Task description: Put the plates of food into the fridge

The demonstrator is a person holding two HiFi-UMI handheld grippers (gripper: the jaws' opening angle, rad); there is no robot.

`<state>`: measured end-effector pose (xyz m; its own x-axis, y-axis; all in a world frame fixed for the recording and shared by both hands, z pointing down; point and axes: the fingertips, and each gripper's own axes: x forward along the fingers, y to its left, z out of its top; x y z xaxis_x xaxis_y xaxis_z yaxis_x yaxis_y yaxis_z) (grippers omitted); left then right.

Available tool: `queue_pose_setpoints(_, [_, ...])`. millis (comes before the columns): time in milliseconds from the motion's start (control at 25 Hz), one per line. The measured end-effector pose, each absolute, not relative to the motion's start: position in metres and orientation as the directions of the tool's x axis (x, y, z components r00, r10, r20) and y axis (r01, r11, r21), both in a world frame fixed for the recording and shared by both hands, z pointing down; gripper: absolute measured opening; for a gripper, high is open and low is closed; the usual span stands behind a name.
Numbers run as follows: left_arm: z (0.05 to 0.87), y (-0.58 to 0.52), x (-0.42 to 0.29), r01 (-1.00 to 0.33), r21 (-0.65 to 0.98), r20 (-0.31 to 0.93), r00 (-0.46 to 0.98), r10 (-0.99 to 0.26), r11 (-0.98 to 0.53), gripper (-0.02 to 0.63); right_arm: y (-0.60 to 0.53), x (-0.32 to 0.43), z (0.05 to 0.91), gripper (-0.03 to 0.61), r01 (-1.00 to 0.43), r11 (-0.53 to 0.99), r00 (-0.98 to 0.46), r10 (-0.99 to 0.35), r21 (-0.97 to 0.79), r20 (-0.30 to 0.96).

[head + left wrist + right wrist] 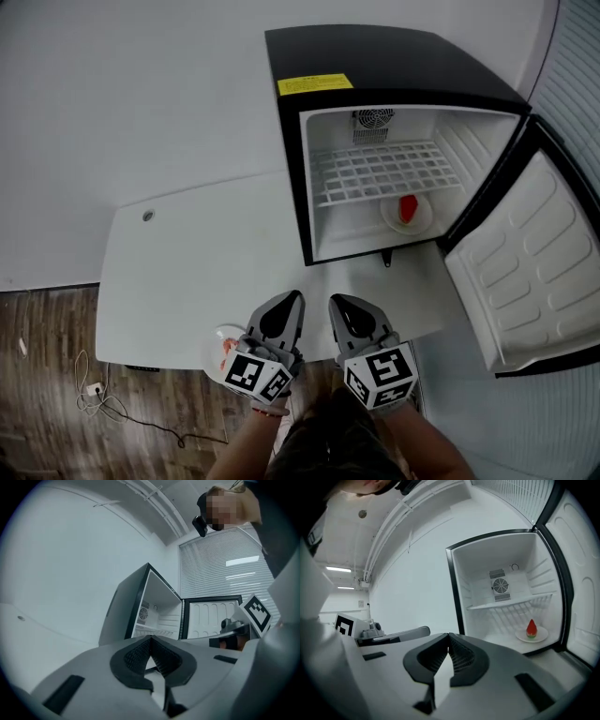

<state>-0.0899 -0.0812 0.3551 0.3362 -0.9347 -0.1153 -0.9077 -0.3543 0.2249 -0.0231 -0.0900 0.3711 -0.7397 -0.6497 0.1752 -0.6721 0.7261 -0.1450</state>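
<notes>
While facing the open fridge [291, 187], holding left hand-held gripper [291, 302] and right hand-held gripper [339, 305] both pressed together, empty; seeing the remaining plate [228, 336] at the bench [206, 253] edge, just beside the left one, on its outer side.

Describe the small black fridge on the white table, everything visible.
The small black box-shaped fridge stands upright on the white table, at its right end, with its door swung wide open to the right. The interior and door liner look like white plastic. A white wire shelf spans the middle, a round fan grille sits on the back wall, and a yellow label is on the top. On its floor is a white plate carrying a red watermelon wedge.
</notes>
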Motion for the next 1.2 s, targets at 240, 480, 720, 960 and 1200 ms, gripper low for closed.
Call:
queue_pose_setpoints(240, [0.359, -0.035, -0.132, -0.939, 0.213, -0.103, 0.255, -0.962, -0.271, 0.006, -0.047, -0.058, 0.382, 0.008, -0.63, 0.763, -0.773, -0.598, -0.146, 0.212])
queue_pose_setpoints(480, [0.377, -0.003, -0.148, -0.942, 0.234, -0.079, 0.228, -0.97, -0.24, 0.006, -0.03, -0.038, 0.423, 0.008, -0.693, 0.715, -0.697, -0.634, -0.09, 0.336])
queue_pose_setpoints(720, [0.41, 0.004, -0.129, -0.926, 0.271, -0.044, 0.26, -0.965, -0.262, 0.006, -0.019, -0.01, 0.468, 0.039, -0.741, 0.669, -0.621, -0.645, -0.064, 0.445])
queue_pose_setpoints(960, [0.437, -0.002, -0.101, -0.906, 0.301, -0.028, 0.302, -0.953, -0.296, 0.006, -0.016, 0.002, 0.503, 0.1, -0.765, 0.643, -0.571, -0.644, -0.045, 0.51])
queue_pose_setpoints(1200, [0.455, -0.007, -0.083, -0.896, 0.313, -0.012, 0.327, -0.945, -0.315, 0.006, -0.02, 0.002, 0.533, 0.107, -0.774, 0.633, -0.53, -0.632, -0.018, 0.565])
